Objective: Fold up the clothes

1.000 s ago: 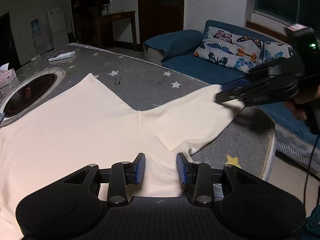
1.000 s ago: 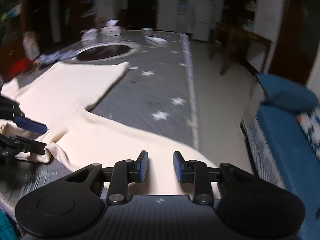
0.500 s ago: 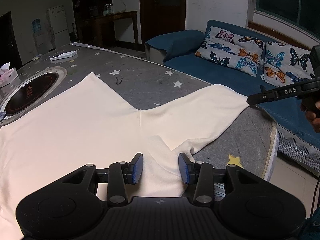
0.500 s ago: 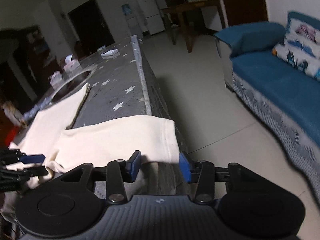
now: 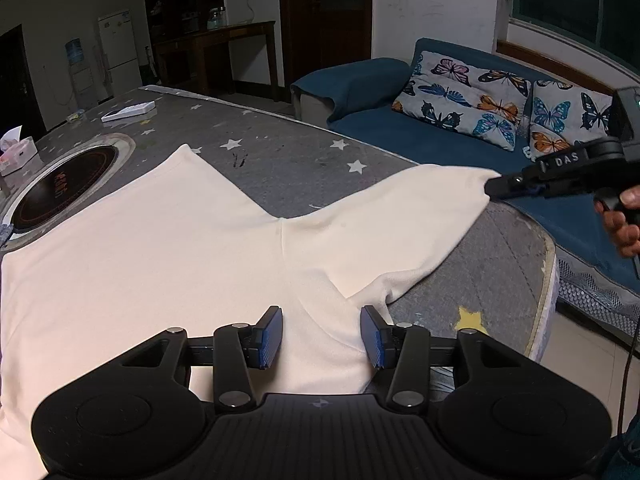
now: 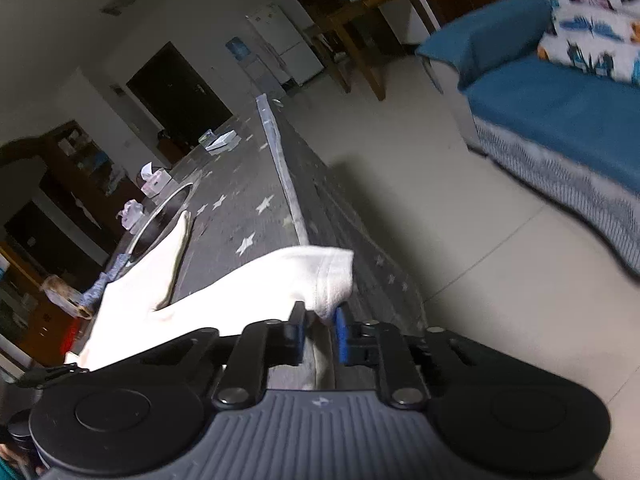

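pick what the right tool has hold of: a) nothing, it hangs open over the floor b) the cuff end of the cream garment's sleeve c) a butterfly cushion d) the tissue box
b: the right tool is shut on the cuff of the cream garment, at the table's edge.

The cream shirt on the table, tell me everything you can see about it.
The cream shirt is a plain, soft-looking knit spread flat on the star-patterned grey table cover. One sleeve stretches toward the table edge; the right gripper is shut on its hemmed cuff. The left gripper is opening, its fingers straddling the fabric near the shoulder without pinching it.
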Motion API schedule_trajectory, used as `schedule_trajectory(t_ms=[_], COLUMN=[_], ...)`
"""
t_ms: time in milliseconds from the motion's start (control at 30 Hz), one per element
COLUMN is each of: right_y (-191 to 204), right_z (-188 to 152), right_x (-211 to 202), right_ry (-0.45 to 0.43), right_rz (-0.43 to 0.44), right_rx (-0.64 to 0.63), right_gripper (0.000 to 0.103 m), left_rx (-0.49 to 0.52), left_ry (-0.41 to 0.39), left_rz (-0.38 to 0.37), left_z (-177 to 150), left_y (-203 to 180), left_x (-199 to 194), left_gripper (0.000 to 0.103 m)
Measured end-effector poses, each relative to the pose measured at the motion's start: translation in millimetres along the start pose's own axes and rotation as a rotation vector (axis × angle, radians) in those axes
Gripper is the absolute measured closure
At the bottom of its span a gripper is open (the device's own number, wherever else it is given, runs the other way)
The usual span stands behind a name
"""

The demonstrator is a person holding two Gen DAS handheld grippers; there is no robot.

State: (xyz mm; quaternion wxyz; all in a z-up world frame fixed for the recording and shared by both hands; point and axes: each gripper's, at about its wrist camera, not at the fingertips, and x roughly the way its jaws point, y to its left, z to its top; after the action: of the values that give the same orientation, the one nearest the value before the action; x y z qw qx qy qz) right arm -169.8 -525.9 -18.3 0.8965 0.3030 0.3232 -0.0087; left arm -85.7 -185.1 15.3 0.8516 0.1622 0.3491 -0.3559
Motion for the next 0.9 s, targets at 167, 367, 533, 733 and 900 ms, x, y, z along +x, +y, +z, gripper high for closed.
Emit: schedule_trajectory(t_ms=[167, 367, 533, 733, 900], right_y=[14.2, 25.7, 28.0, 66.5, 124.0], right_z=[11.6, 27.5, 28.3, 51.3, 65.4], right_x=[1.0, 8.8, 22.2, 2.0, -3.4], right_ry=[-0.064, -0.106, -0.066, -0.123, -0.139], right_rz=[-0.029, -0.074, -0.102, -0.029, 0.076], right_rx=[-0.064, -0.141, -0.160, -0.268, -0.399], right_gripper=[0.096, 0.096, 0.096, 0.096, 0.096], left_rx=[0.003, 0.000, 0.000, -0.044, -0.115], left_ry=[0.002, -0.001, -0.003, -0.052, -0.088], left_rz=[-0.002, -0.004, 0.002, 0.031, 0.090], left_z=[-2.6, -3.8, -4.1, -8.3, -23.9], left_y=[-0.5, -0.5, 0.4, 12.2, 33.4], left_x=[-0.6, -1.0, -4.3, -24.0, -49.1], left_gripper=[0.055, 0.053, 0.049, 0.046, 0.043])
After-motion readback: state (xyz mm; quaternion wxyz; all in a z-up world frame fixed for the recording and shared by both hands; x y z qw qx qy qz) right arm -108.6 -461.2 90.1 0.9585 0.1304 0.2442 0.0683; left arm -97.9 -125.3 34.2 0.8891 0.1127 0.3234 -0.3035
